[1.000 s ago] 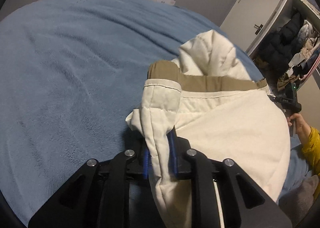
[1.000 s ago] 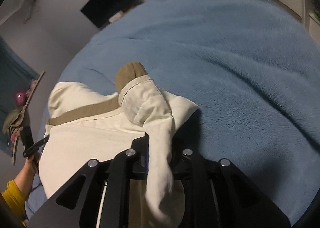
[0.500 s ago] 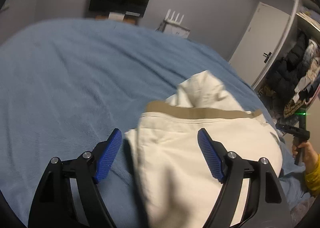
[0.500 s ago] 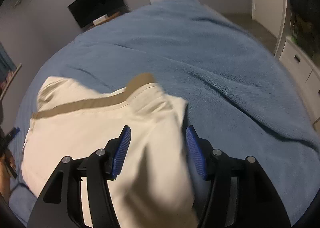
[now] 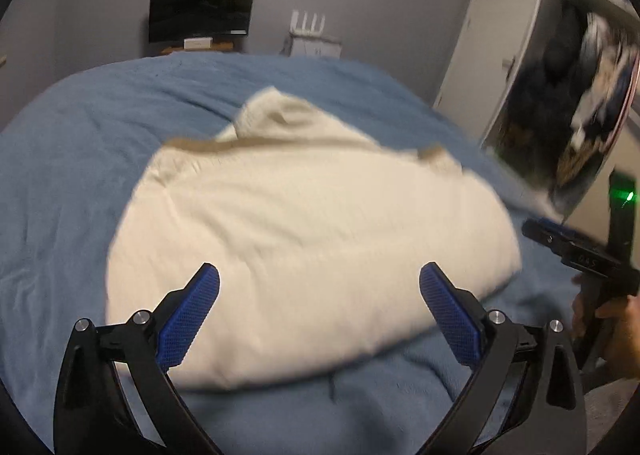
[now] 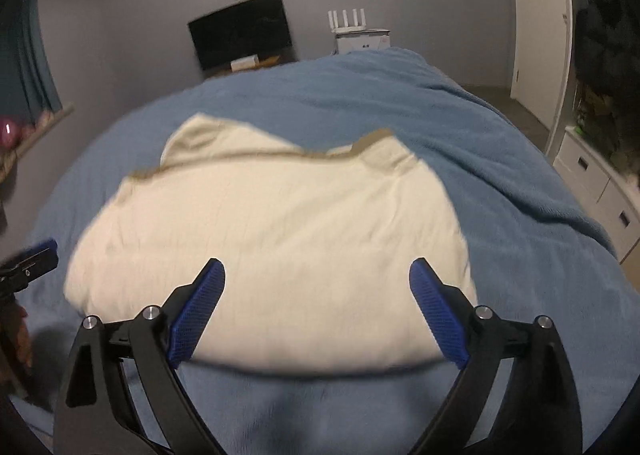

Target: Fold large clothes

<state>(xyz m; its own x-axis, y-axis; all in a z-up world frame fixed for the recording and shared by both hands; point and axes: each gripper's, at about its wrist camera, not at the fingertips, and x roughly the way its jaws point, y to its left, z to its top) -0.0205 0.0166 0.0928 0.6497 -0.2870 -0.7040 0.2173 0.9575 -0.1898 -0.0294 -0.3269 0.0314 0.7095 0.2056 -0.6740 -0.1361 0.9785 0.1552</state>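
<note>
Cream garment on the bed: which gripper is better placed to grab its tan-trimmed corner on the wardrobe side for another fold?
Probably the right gripper: that corner lies on its side. Both grippers have just opened and grip nothing; the left gripper faces the garment from the opposite side.

Pretty dim room, grey walls point(image 6: 160, 15) all round. A big bed with a fuzzy blue blanket point(image 6: 440, 115) takes up most of the space. On the far wall there's a dark TV screen point(image 6: 244, 35) on a low wooden stand, and next to it a white router point(image 6: 348, 21) with its antennas up, sitting on a white box. White door point(image 6: 536, 27) on the right, then an open wardrobe point(image 5: 568, 127) stuffed with dark clothes — white drawers point(image 6: 592, 183) below it. Teal curtain point(image 6: 24, 63) on the left — a shelf beneath.
</note>
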